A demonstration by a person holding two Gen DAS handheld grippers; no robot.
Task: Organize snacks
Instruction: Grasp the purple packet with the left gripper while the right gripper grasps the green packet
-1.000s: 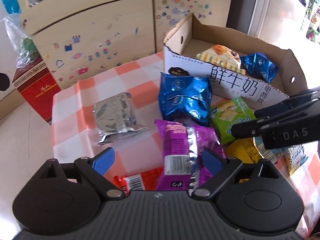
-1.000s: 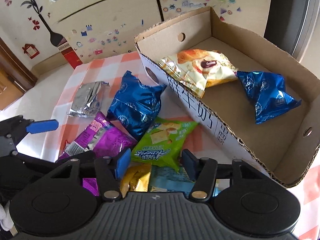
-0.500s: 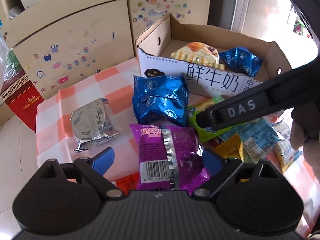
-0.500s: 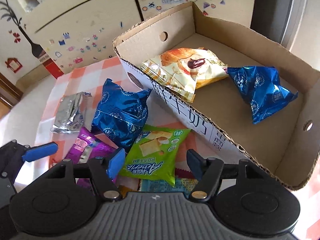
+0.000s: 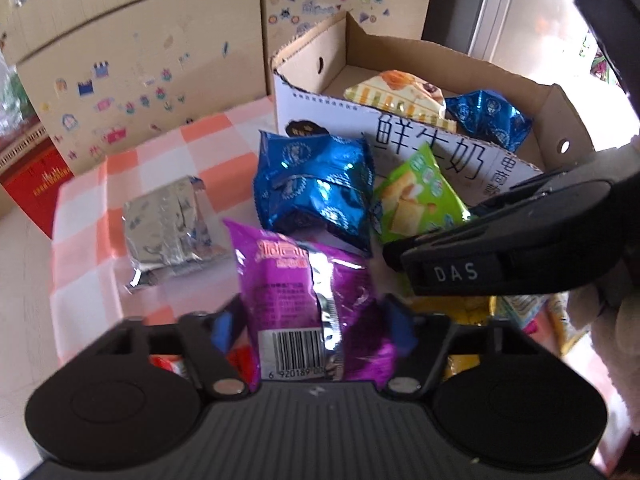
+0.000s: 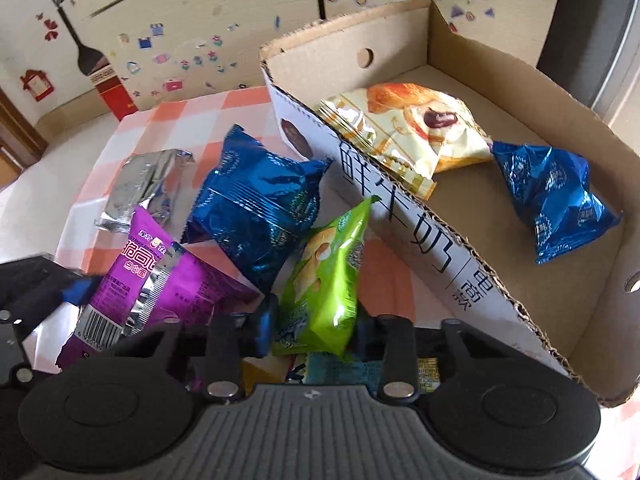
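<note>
The left claw (image 5: 314, 326) hides the red packet's (image 5: 240, 362) middle.

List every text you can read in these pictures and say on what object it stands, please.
"鲜牛奶" and "电商款": box front wall.
"DAS": right gripper side.
"6 920189": barcode on purple packet; last digits hidden.
Purple packet's brand characters, green packet print: too blurred.

A sticker-dotted wooden cabinet (image 5: 140, 68) stands behind the orange-checked tablecloth (image 5: 200, 140).
</note>
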